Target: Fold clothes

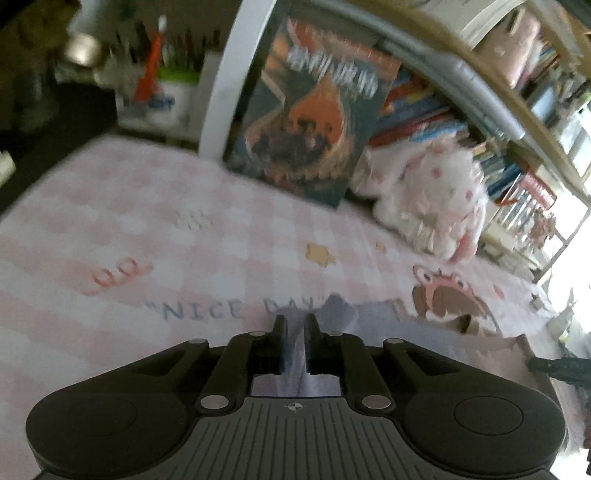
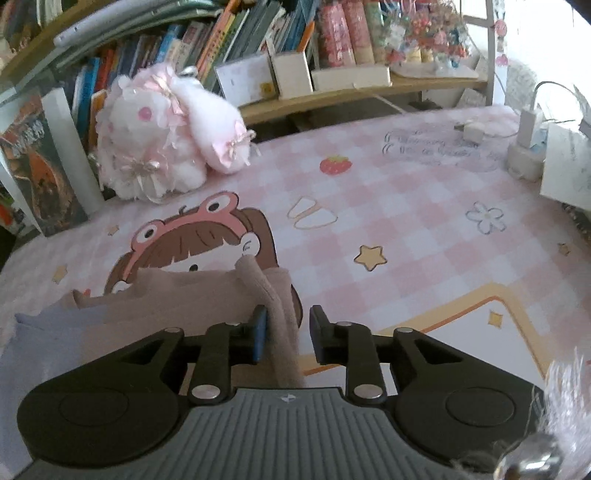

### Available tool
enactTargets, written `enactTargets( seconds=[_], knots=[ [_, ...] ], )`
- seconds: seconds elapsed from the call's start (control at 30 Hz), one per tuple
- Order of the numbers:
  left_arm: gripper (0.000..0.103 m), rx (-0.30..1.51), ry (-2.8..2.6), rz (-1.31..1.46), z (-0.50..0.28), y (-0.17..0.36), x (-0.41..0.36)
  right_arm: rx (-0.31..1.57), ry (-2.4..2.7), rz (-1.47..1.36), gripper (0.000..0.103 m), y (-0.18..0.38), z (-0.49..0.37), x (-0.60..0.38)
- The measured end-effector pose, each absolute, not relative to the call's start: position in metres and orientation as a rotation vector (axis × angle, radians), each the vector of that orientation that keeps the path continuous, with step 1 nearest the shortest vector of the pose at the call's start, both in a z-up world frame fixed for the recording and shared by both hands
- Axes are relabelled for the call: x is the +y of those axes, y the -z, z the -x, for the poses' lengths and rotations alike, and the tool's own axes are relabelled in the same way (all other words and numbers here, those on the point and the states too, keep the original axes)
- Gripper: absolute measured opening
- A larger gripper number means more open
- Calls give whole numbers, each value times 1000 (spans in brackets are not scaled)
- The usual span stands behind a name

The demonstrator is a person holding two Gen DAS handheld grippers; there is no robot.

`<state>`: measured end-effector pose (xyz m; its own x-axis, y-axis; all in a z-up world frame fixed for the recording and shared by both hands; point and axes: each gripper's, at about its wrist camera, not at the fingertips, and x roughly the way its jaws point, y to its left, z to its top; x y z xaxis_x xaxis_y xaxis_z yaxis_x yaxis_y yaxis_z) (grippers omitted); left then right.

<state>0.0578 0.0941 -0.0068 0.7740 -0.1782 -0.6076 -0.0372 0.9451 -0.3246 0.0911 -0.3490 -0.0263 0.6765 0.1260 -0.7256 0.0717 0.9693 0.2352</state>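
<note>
A garment with a lavender part (image 1: 343, 314) and a beige part (image 2: 192, 291) lies on the pink checked table cover (image 2: 406, 206). My left gripper (image 1: 294, 325) is shut on a fold of the lavender cloth; this view is blurred. My right gripper (image 2: 286, 319) is open, its fingers either side of a raised beige fold (image 2: 273, 295) that lies against the left finger. The lavender part also shows at the left of the right wrist view (image 2: 48, 328).
A white and pink plush toy (image 2: 162, 136) sits at the table's back edge, next to a standing book (image 1: 310, 110). Bookshelves (image 2: 258, 33) run behind. A charger and cables (image 2: 524, 129) and a white box (image 2: 565, 166) are at the far right.
</note>
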Motion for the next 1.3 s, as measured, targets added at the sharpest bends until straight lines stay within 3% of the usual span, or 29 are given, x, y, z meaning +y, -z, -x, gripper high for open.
enactTargets(
  seconds=[0.5,0.77,1.17,1.3],
  knots=[
    [15,679,-46,354,31,-4,-1,819,-331,-61,25,7,-28,-376],
    [46,700,-146,322,61,6,-63,879,-423,-123,34,14,-23,-402],
    [49,680,-321,910,97,37,-7,982,-504,-250,33,28,-26,-418],
    [49,619,-350,1093,98,49,18,1010,-486,-264,26,33,-29,-413]
  ],
)
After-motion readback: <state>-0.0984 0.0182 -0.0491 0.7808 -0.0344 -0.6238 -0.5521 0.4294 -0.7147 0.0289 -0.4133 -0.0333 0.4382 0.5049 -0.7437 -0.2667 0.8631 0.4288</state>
